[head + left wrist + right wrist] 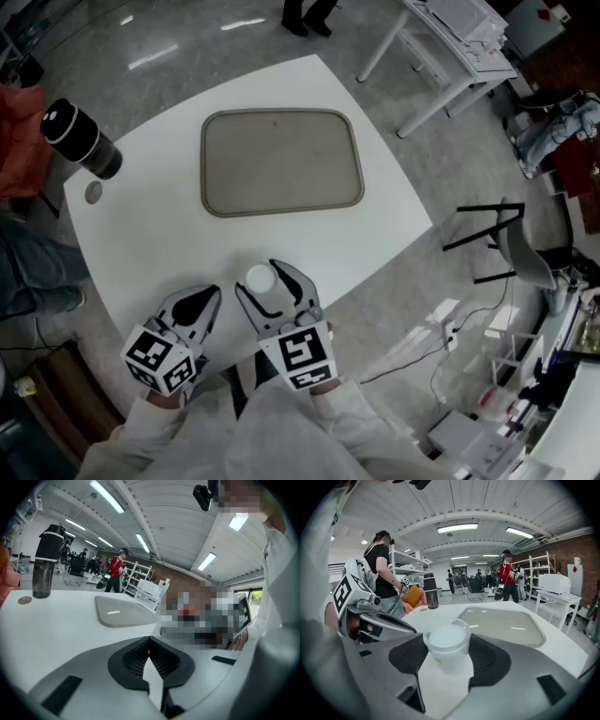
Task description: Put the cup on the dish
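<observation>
**Cup in my right jaws, dish ahead**

The cup (pixel 260 278) sits at the near edge of the desk (pixel 141 234), between the jaws of my right gripper (pixel 262 281). In the right gripper view the dark pads press in on either side of the cup (pixel 447 641), so I read the jaws as clamped on it, low on its wall. I cannot tell whether its base is on the desk or just off it. The cup is clear with something white inside.

The dish (pixel 281 161) lies empty, well apart from the cup, at the far middle of the desk. The step in hand, as I judge it, is to carry the cup to the dish. To do it well I should hold the cup upright, lift it clear of the dish's raised rim, travel straight away from me and set it down flat near the middle before I let go.

My right gripper points away from me and slightly left, its marker cube close to my body. My left gripper (pixel 202 302) rests just beside it on the left, jaws together on nothing. It is clear of the path. A dark bottle (pixel 80 139) stands at the far left, out of the way.
</observation>
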Motion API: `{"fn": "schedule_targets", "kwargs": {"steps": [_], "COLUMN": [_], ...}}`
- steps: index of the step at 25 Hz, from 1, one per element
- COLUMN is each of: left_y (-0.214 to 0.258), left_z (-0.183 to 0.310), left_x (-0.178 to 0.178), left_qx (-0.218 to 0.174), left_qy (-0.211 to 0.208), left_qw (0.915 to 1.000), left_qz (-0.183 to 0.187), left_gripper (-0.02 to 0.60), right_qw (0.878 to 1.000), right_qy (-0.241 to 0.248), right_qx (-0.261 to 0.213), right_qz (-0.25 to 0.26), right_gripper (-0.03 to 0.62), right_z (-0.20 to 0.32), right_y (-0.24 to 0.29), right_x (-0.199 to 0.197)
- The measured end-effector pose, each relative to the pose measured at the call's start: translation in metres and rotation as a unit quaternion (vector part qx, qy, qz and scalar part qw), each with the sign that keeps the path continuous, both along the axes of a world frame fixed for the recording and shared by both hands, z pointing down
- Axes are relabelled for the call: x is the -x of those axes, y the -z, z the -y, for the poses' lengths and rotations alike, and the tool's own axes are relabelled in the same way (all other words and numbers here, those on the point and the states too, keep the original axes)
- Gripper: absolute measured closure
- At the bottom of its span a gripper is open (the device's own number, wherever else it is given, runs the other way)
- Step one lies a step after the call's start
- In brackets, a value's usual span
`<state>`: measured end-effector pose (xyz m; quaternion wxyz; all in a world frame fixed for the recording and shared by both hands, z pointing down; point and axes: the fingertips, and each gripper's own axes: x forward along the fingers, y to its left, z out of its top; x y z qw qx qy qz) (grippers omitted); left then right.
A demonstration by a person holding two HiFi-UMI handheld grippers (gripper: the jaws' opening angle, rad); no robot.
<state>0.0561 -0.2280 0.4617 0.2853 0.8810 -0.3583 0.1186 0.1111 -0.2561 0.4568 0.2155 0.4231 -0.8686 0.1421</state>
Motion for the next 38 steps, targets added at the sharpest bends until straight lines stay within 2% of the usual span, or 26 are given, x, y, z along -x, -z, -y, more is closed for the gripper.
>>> {"fn": "schedule_targets", "kwargs": {"steps": [11,24,31,38], "left_y": [0.001,0.004,0.0,-0.013], "left_z": [0.067,0.157,0.19,0.199], "left_x": [-0.047,-0.06,-0.061,-0.063], "left_qx": [-0.004,-0.016,-0.003,0.018], "left_qy": [0.019,0.05,0.048,0.044], "left_qw": [0.9998,0.9987,0.9988,0.9988], "left_qz": [0.005,0.001,-0.005,-0.011], "left_gripper": [0.586,0.586,0.586,0.586], "right_qw": [1.0,1.0,1.0,1.0], "right_qy": [0.0,0.01,0.001,-0.012], "right_qx": [0.004,-0.012,-0.02,-0.017], "right_qz": [0.018,0.003,-0.012,-0.015], "right_gripper": [0.321,0.32,0.32,0.32], "right_z": [0.079,0.185,0.234,0.255], "right_y": [-0.008,-0.014,-0.024,-0.04], "right_x": [-0.044,-0.056,-0.054,-0.052]}}
